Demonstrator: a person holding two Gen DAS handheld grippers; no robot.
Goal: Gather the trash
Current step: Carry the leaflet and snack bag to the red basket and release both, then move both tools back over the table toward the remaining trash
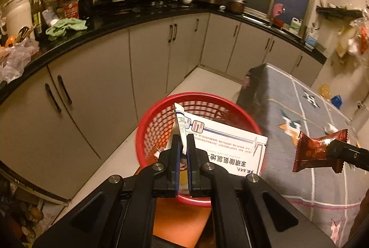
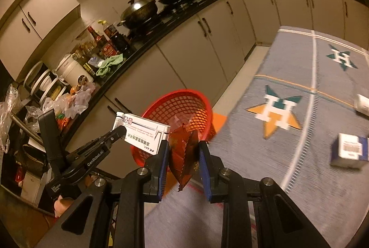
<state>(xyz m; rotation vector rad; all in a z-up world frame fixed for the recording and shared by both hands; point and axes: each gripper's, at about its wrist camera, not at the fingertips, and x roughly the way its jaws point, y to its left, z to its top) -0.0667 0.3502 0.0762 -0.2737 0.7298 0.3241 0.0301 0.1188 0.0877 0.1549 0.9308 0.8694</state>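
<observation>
My left gripper (image 1: 183,144) is shut on the flap of a white medicine box (image 1: 227,146) and holds it over the red mesh basket (image 1: 159,123) on the floor. The box (image 2: 144,133) and the left gripper (image 2: 120,131) also show in the right wrist view, at the basket's (image 2: 184,107) near left rim. My right gripper (image 2: 183,144) is shut on a dark red snack wrapper (image 2: 186,153), just beside the basket above the table edge. The wrapper (image 1: 316,151) shows in the left wrist view, right of the basket.
A table with a grey patterned cloth (image 2: 299,132) carries a white and blue box (image 2: 348,151) and a white object (image 2: 363,103) at the right. Beige cabinets (image 1: 92,91) under a black counter (image 1: 110,22) crowded with bottles and pans stand left and behind. An orange surface (image 1: 177,218) lies under the basket.
</observation>
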